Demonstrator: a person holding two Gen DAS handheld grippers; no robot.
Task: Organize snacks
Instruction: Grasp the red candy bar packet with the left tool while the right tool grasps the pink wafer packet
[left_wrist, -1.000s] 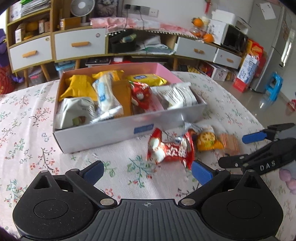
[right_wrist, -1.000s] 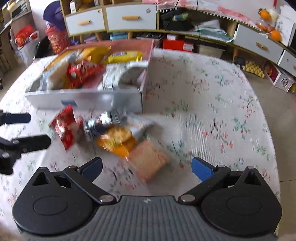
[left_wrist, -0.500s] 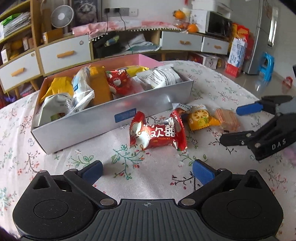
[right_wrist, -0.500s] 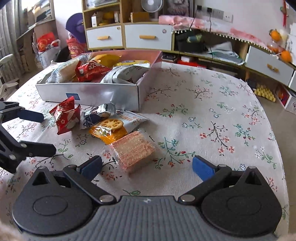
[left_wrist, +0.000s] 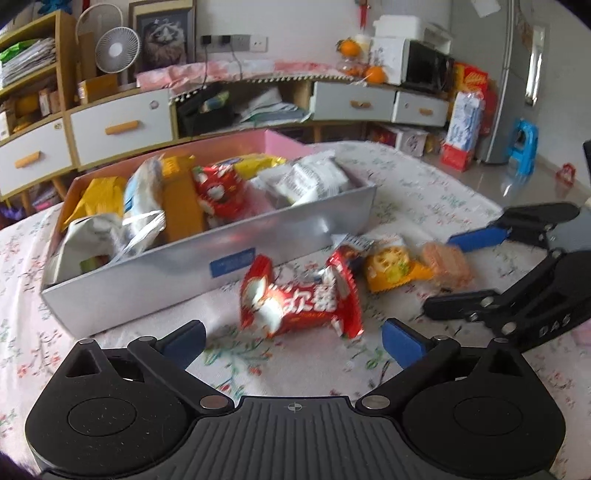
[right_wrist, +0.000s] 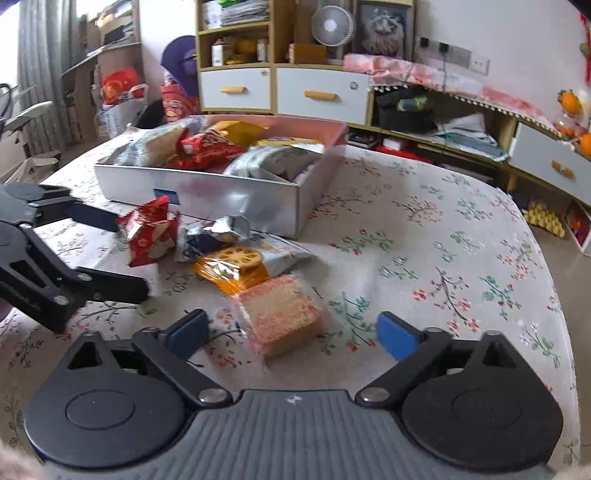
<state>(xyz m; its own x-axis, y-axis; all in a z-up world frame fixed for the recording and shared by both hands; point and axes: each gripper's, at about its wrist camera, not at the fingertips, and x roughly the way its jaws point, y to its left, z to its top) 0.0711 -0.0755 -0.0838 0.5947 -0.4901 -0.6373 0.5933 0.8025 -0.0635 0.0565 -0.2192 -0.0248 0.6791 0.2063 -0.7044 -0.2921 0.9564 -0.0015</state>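
On the flowered tablecloth (right_wrist: 424, 229), loose snacks lie just in front of the silver box (left_wrist: 207, 273) already full of packets. The left gripper (left_wrist: 291, 338) stands spread wide with the red packet (left_wrist: 299, 299) just ahead of its fingers. The right gripper (right_wrist: 291, 332) is closing around the pink wafer pack (right_wrist: 284, 317), pads not yet touching it.

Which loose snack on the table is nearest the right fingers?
The pink wafer pack, lying between those fingers; the orange and red packs lie farther off.
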